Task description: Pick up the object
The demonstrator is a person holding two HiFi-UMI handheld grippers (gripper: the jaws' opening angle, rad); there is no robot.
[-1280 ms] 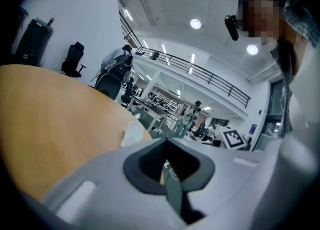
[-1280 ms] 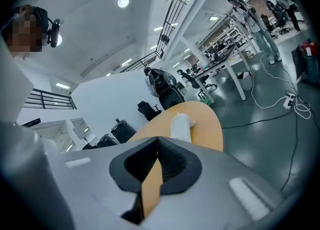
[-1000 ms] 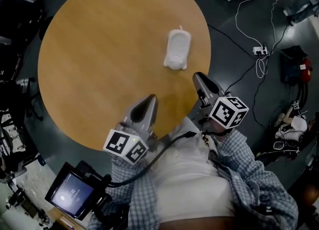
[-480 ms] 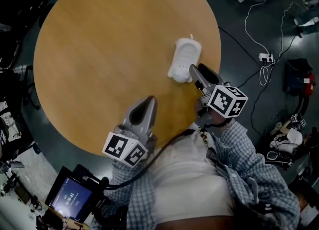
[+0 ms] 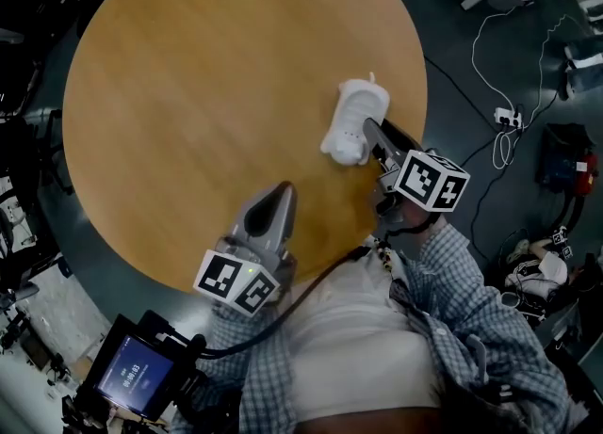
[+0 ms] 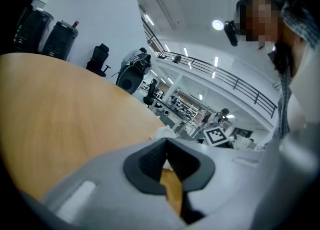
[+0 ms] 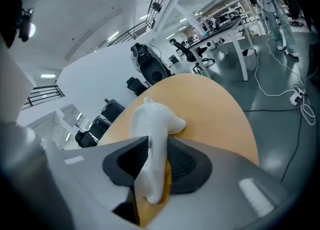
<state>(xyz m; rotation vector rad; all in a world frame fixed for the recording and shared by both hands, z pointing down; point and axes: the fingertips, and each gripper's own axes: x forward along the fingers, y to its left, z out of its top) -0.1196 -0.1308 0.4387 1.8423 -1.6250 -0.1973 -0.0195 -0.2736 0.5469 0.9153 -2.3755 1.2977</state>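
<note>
The object is a white moulded plastic piece (image 5: 356, 121) lying near the right edge of the round wooden table (image 5: 188, 93). My right gripper (image 5: 369, 136) has reached its near end. In the right gripper view the white piece (image 7: 152, 134) stands between the two dark pads of the right gripper (image 7: 156, 150). The jaws are closing round it; the left pad touches it and a sliver of table shows beside the right pad. My left gripper (image 5: 283, 192) hovers over the table's near edge, well left of the piece, its tips together and empty (image 6: 166, 149).
The table edge (image 5: 415, 65) runs just right of the object. Cables and a power strip (image 5: 504, 120) lie on the dark floor beyond it. A lit tablet (image 5: 132, 371) sits at lower left. Chairs and equipment stand around the table.
My right gripper moved forward from the table's near edge up to the white piece, and its jaws now stand round the piece's near end. The left gripper stayed in place.
</note>
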